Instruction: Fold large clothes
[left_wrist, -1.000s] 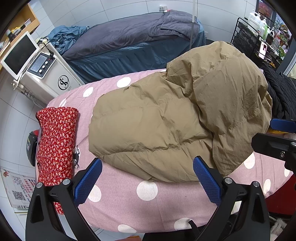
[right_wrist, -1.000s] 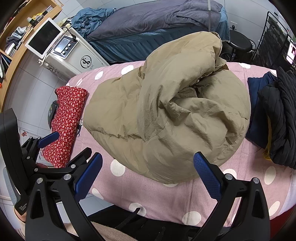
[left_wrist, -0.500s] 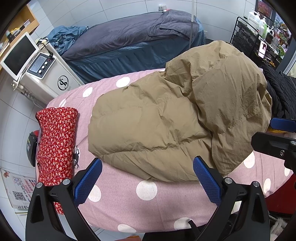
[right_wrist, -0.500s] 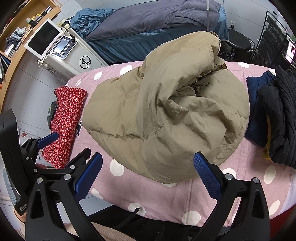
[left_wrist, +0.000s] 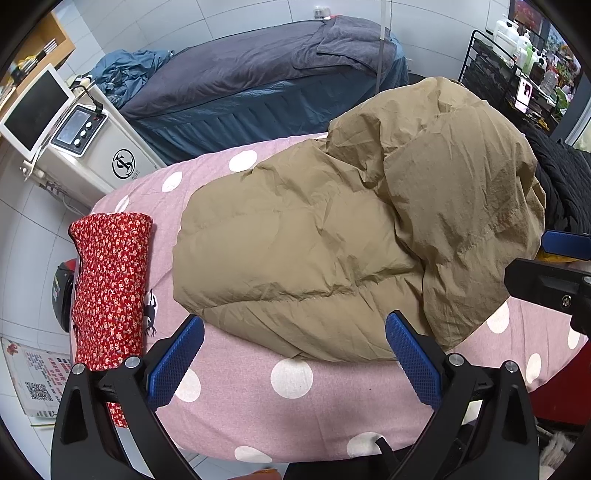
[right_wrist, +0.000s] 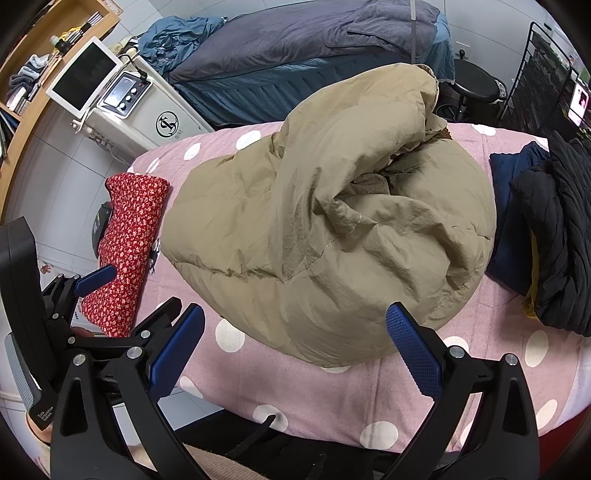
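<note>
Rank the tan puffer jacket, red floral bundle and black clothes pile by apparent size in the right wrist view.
1. tan puffer jacket
2. black clothes pile, partly cut off by the frame edge
3. red floral bundle, close to it

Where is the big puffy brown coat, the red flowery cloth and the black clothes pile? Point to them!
brown coat (right_wrist: 258, 229): right wrist view, on its flatter left half.
red flowery cloth (left_wrist: 107, 280): left wrist view, on its middle.
black clothes pile (right_wrist: 557, 236): right wrist view, on its ribbed top.
</note>
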